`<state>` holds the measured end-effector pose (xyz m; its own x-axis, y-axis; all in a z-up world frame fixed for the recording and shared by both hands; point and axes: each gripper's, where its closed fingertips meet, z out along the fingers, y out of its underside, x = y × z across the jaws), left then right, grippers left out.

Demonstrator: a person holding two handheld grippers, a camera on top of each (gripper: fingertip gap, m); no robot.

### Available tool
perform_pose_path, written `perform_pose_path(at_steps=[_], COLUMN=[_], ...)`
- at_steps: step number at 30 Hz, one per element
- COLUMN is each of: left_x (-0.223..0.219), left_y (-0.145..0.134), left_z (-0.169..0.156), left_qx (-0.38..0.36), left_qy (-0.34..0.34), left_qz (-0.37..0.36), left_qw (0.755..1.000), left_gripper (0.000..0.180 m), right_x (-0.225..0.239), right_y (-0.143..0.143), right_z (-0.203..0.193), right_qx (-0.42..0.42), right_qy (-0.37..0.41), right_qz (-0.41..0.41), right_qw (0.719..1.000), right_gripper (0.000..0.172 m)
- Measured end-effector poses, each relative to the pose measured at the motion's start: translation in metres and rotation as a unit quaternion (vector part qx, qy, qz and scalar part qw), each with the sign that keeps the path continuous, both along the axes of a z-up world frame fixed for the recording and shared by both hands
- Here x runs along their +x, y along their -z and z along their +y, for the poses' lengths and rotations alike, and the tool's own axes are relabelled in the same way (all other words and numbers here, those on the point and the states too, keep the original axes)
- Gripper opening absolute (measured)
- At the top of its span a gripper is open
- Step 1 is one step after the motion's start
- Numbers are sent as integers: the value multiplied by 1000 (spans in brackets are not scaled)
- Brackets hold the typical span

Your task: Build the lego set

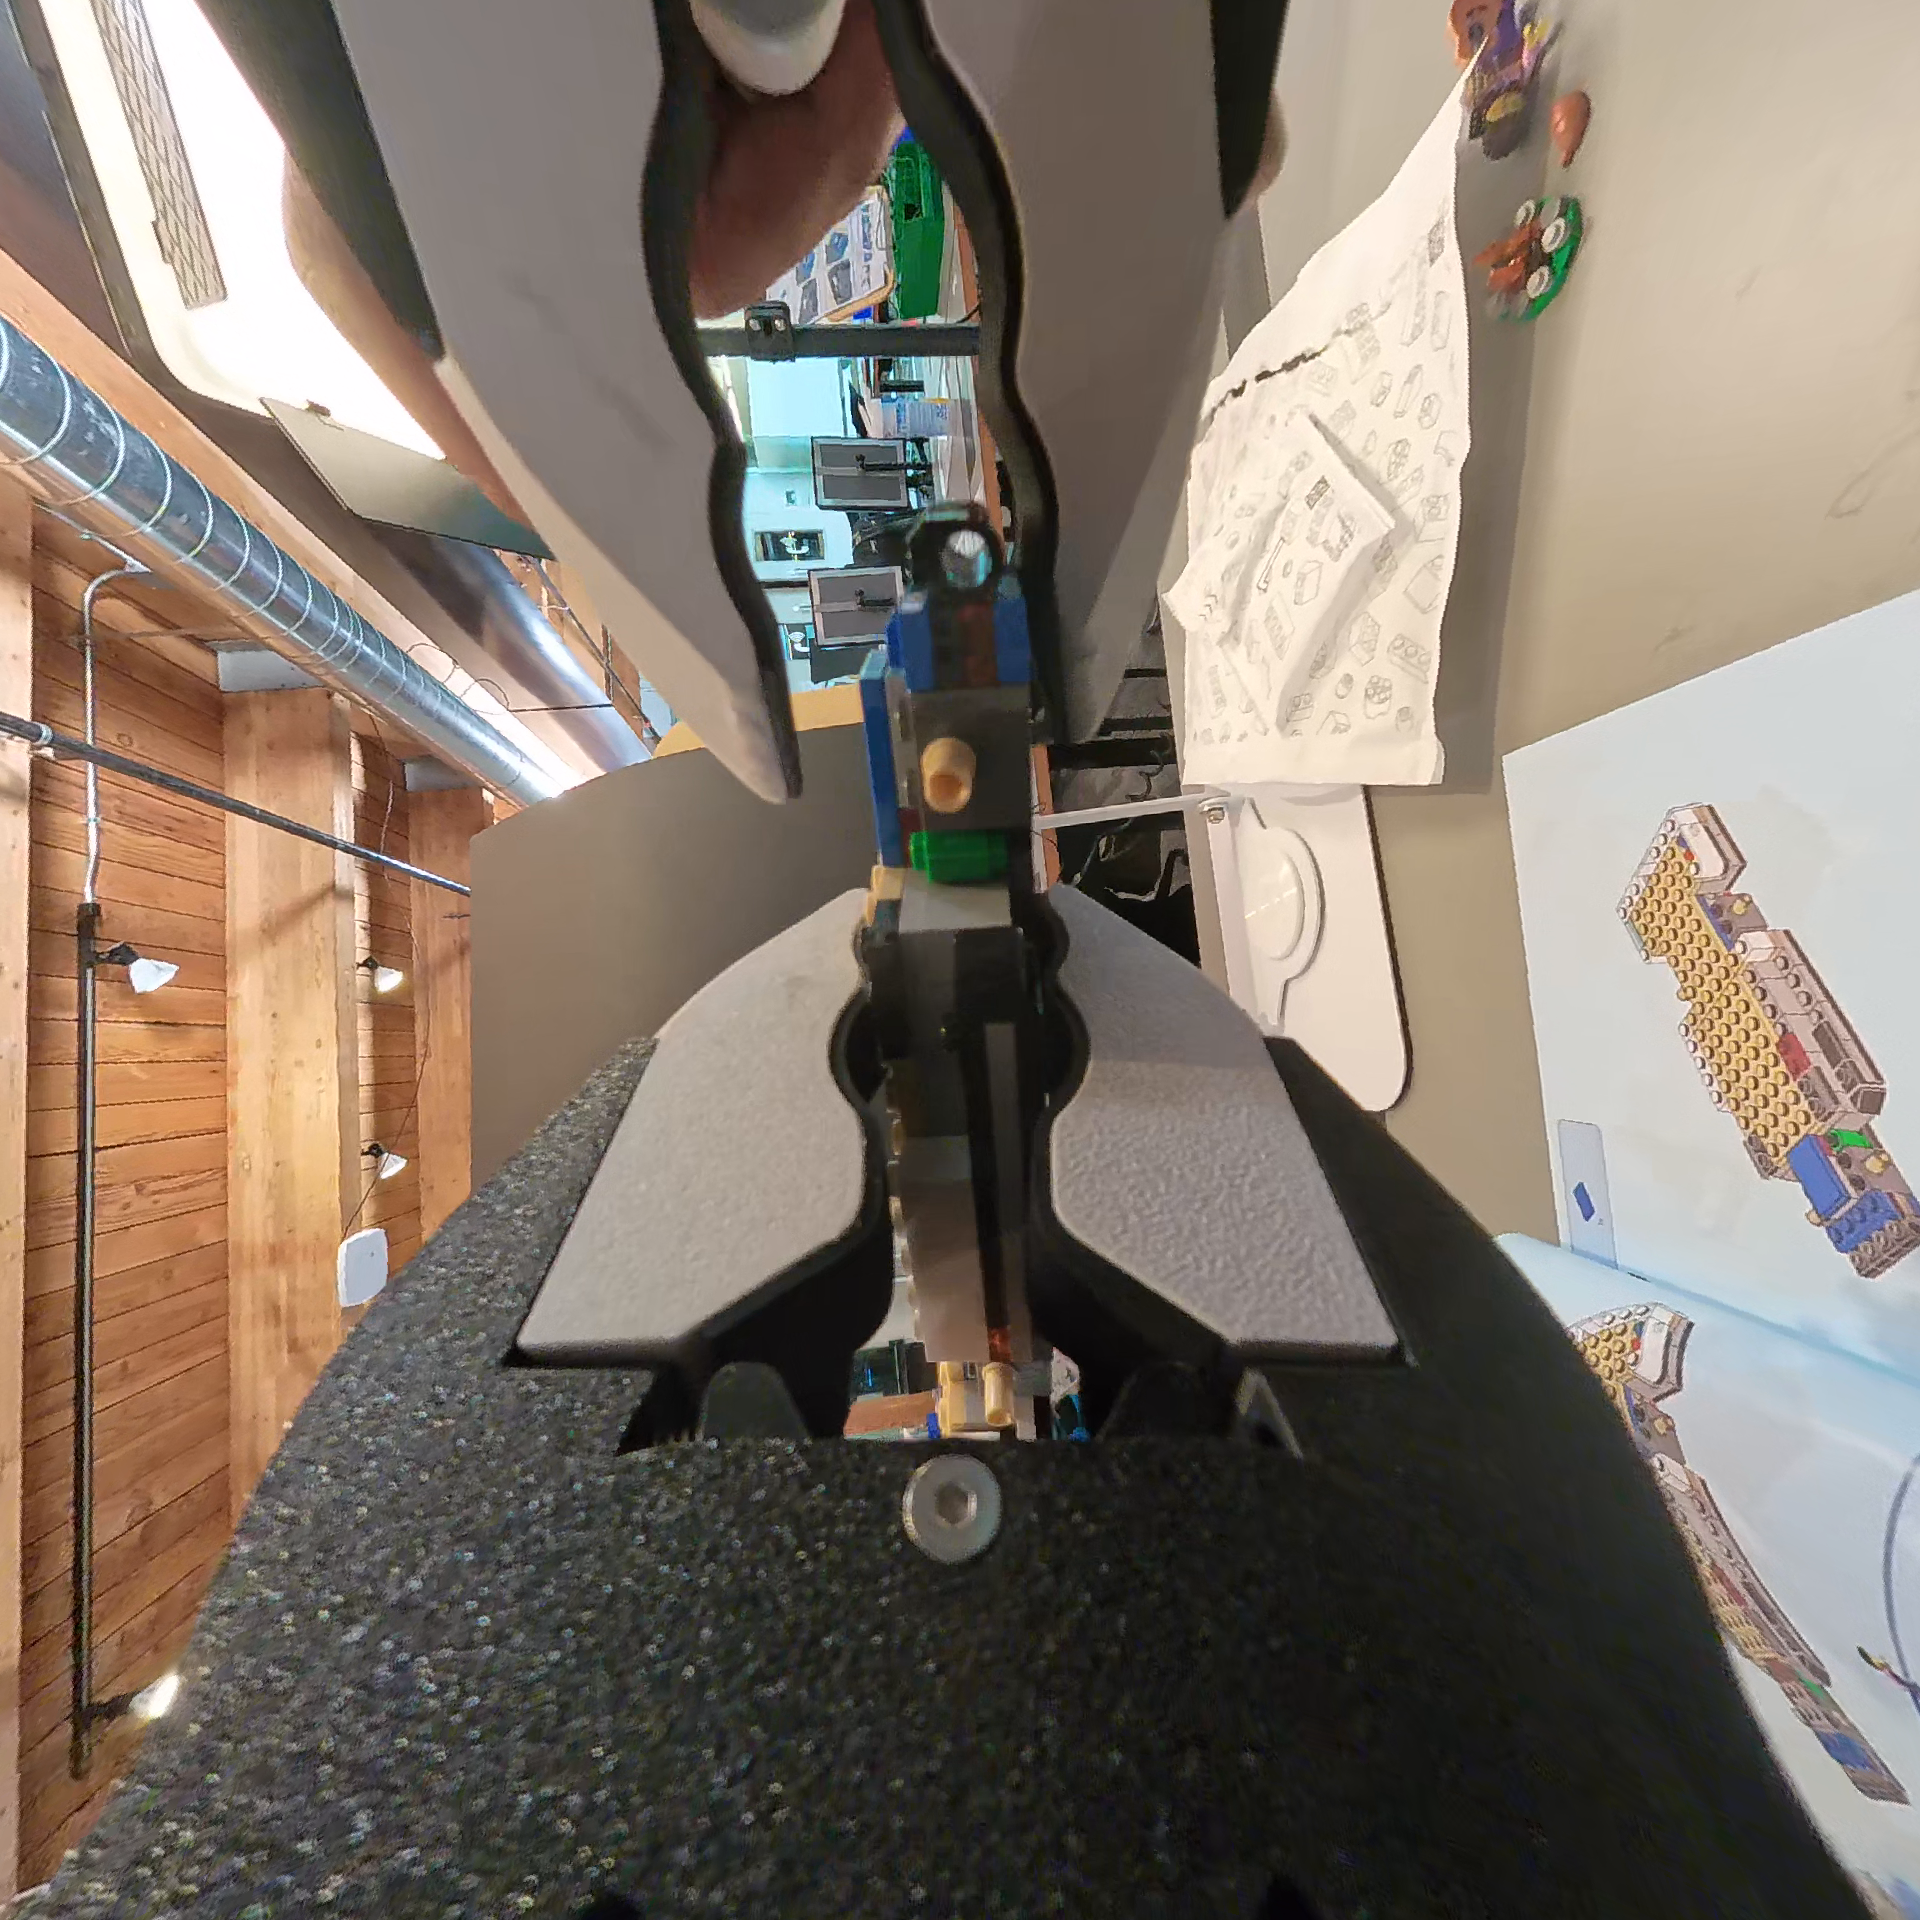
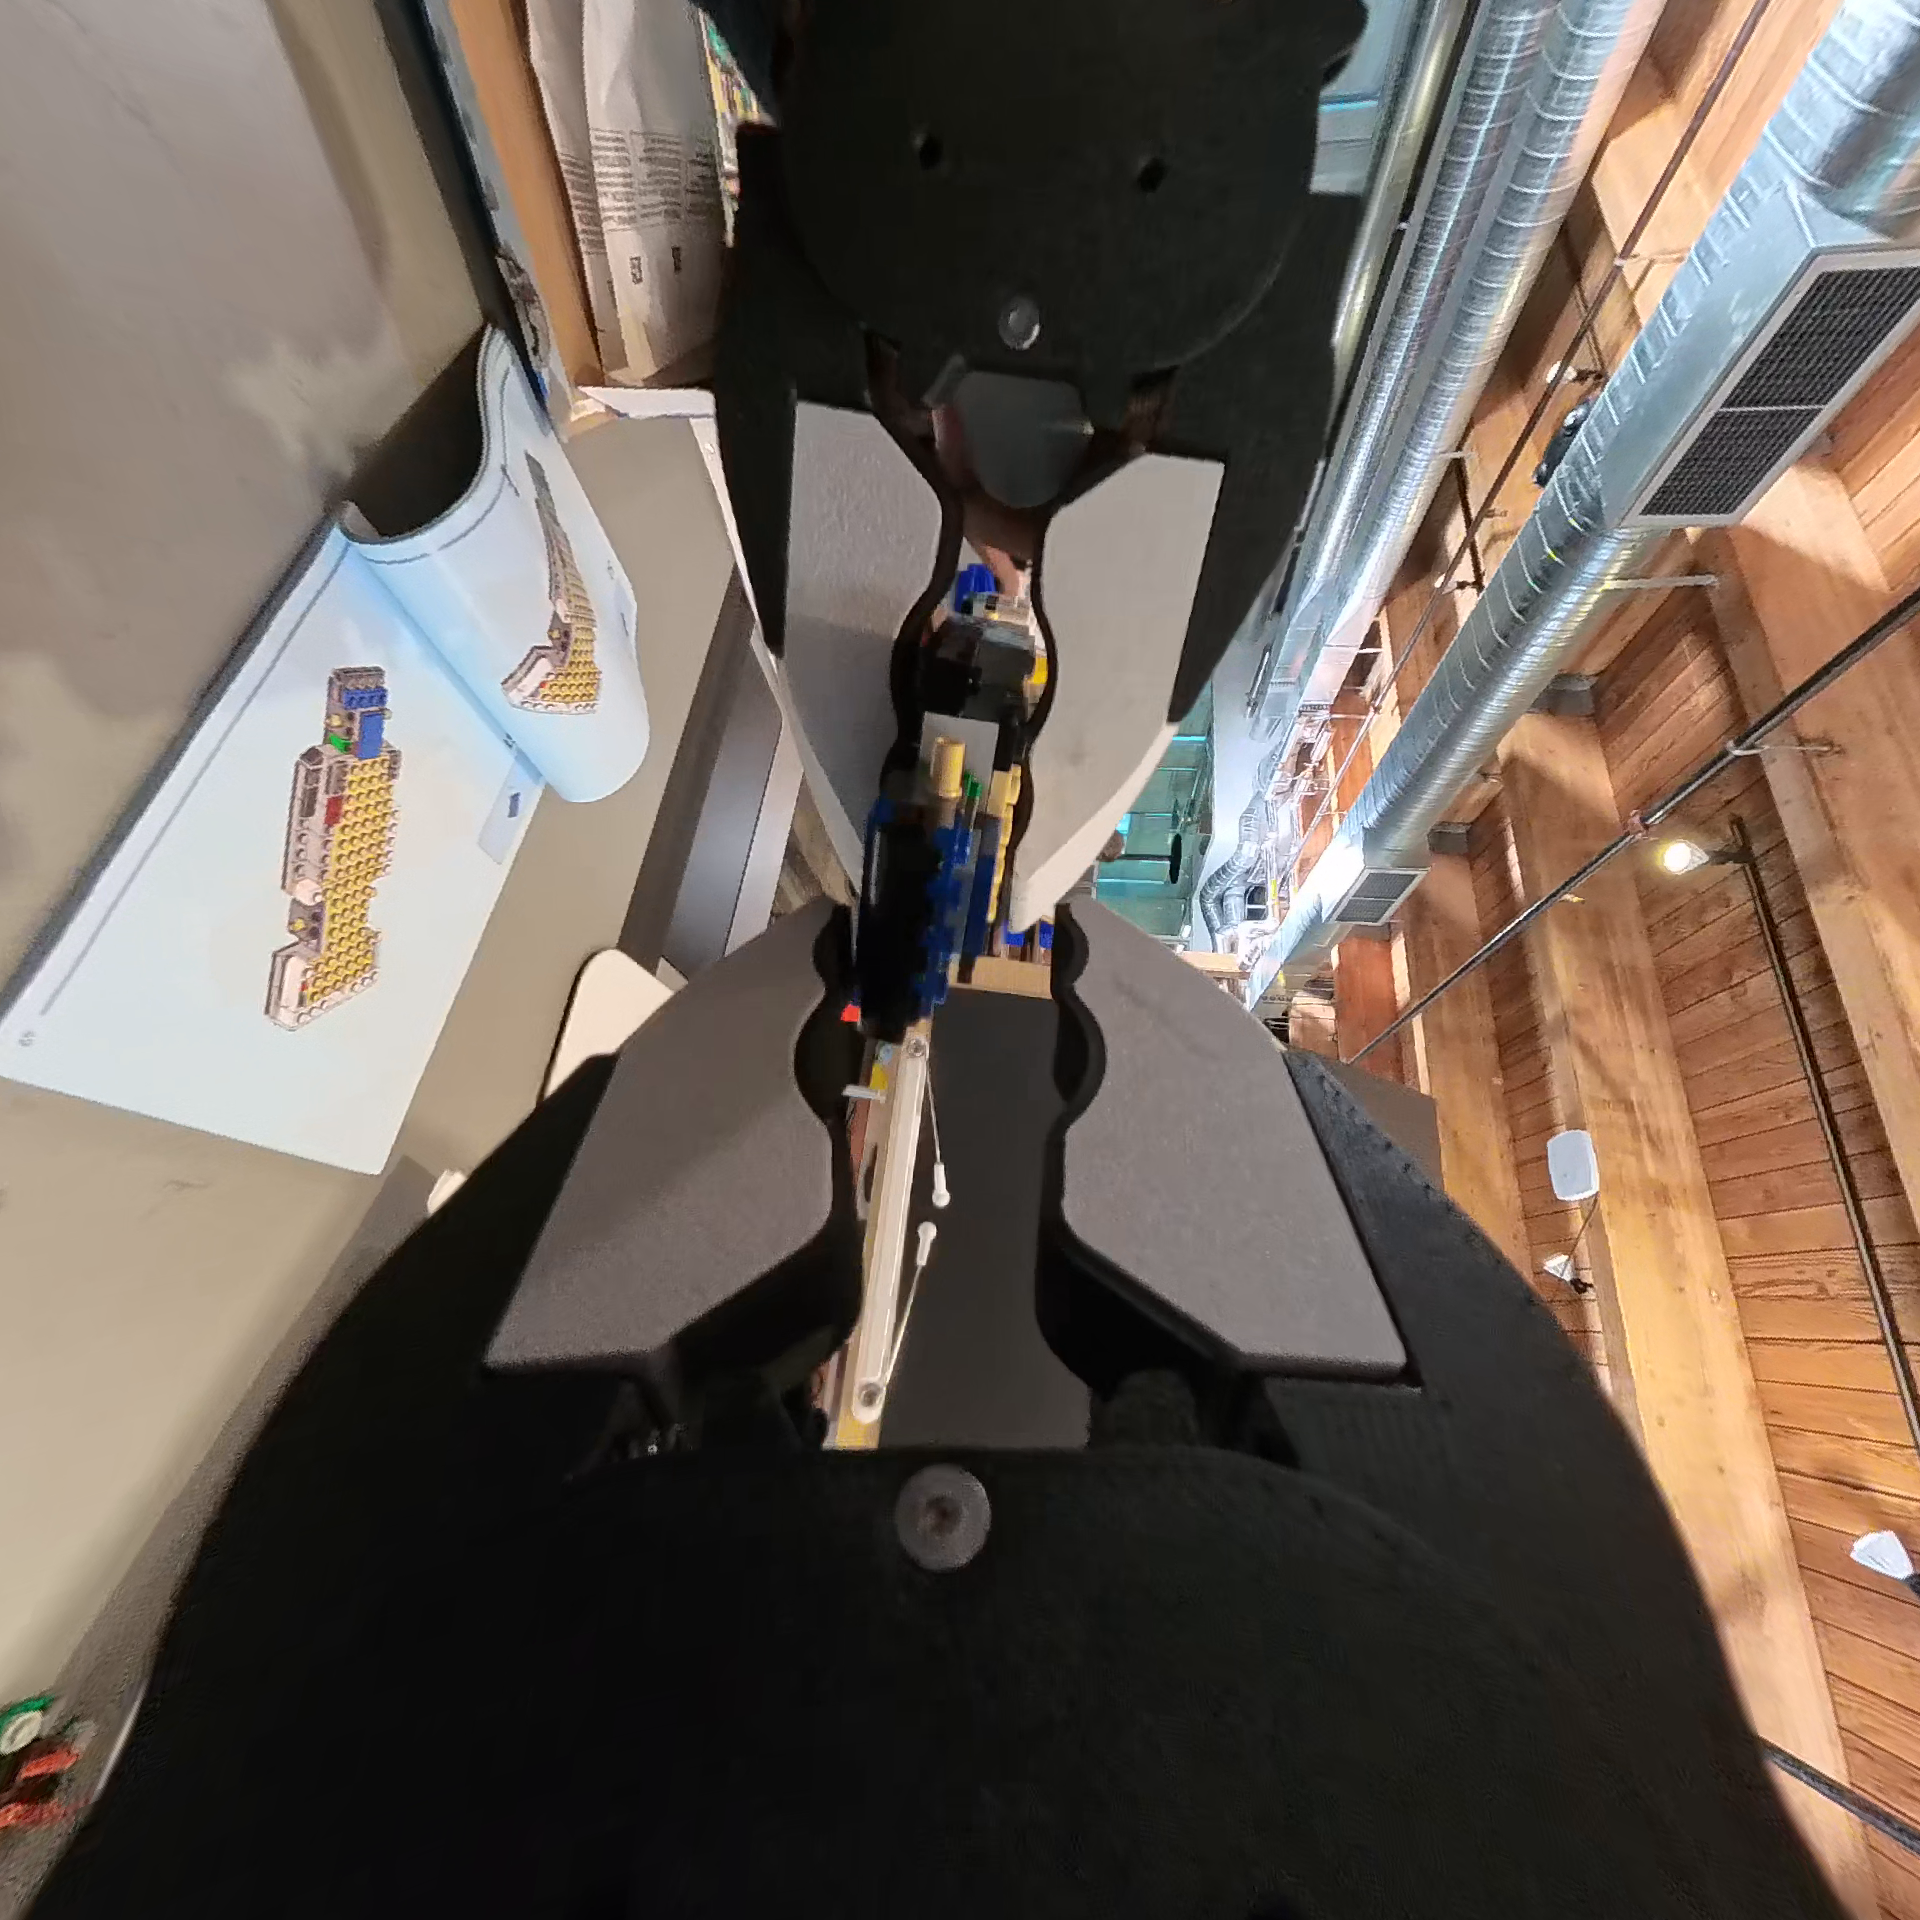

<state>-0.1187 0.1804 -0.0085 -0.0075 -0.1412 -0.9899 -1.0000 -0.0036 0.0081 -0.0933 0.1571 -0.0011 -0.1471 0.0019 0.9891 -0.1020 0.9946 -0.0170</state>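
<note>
Brick model [image 1: 951, 790] is pinched by the left tool [image 1: 951, 940], long axis along its fingers, pointing into the spread right tool [image 2: 951, 966].

Brick model [image 1: 951, 1039] base hidden between fingers, small brick clusters [image 2: 31, 1766] blurred at edge
</note>
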Motion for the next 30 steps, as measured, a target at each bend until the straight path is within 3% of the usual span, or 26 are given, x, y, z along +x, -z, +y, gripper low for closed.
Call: perform_pose_path(at_steps=[18,30], left_x=[6,7], left_y=[-5,-2], left_z=[0,1], left_qx=[10,5], left_qy=[-11,-14], left_qz=[-9,-10], left_qw=[1000,1000], left_gripper=[25,26], right_x=[-13,-11], right_y=[-2,0], right_z=[5,7], right_qx=[65,57], right_qy=[31,34], right_qz=[61,34], right_qw=[996,997], right_gripper=[25,24])
